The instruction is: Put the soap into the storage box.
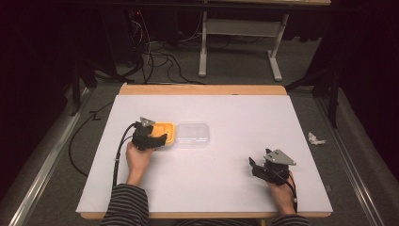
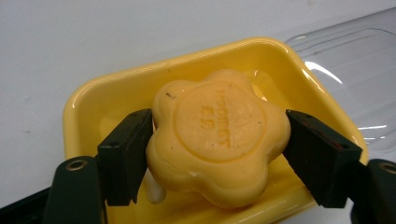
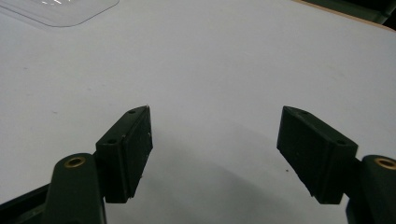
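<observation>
A flower-shaped yellow soap with a stamped round centre sits between the jaws of my left gripper, which is shut on it from both sides. The soap is in or just above a yellow soap dish; I cannot tell whether it rests on the dish floor. From above, the left gripper covers the dish at the table's left middle. A clear plastic lid lies flat right beside the dish. My right gripper is near the front right, open, with bare table between its jaws.
A white mat covers the wooden table. The clear lid's corner shows far ahead of the right gripper. A crumpled white scrap lies on the floor at the right. Cables and a table frame are behind.
</observation>
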Tool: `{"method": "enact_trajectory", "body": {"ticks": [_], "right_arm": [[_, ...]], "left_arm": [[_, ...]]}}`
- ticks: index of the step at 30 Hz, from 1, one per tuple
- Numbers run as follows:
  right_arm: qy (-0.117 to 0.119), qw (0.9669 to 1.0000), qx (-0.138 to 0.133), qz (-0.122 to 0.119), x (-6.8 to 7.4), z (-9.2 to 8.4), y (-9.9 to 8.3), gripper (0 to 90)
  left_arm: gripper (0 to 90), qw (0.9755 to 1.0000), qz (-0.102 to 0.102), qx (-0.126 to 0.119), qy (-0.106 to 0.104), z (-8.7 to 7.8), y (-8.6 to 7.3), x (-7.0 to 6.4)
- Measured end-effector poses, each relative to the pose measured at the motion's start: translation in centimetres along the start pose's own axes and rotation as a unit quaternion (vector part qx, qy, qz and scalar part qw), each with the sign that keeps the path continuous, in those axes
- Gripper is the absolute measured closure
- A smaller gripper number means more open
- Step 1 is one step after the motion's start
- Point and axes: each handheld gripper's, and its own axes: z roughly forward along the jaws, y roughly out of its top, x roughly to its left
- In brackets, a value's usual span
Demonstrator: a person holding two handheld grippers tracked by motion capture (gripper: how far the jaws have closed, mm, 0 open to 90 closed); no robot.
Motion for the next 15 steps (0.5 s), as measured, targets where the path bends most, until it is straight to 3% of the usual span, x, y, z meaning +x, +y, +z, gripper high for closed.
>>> {"method": "enact_trajectory", "body": {"ticks": [9, 15], "right_arm": [[0.001, 1.0, -0.001, 0.0, 0.0, 0.0, 0.0, 27.1], [0.001, 1.0, 0.0, 0.0, 0.0, 0.0, 0.0, 27.1]], "left_arm": [[23.5, 0.9999, 0.006, -0.012, 0.002, -0.3, 0.3, -0.1], [17.7, 0.9996, -0.003, -0.025, -0.008, -1.1, 1.0, -0.3]]}}
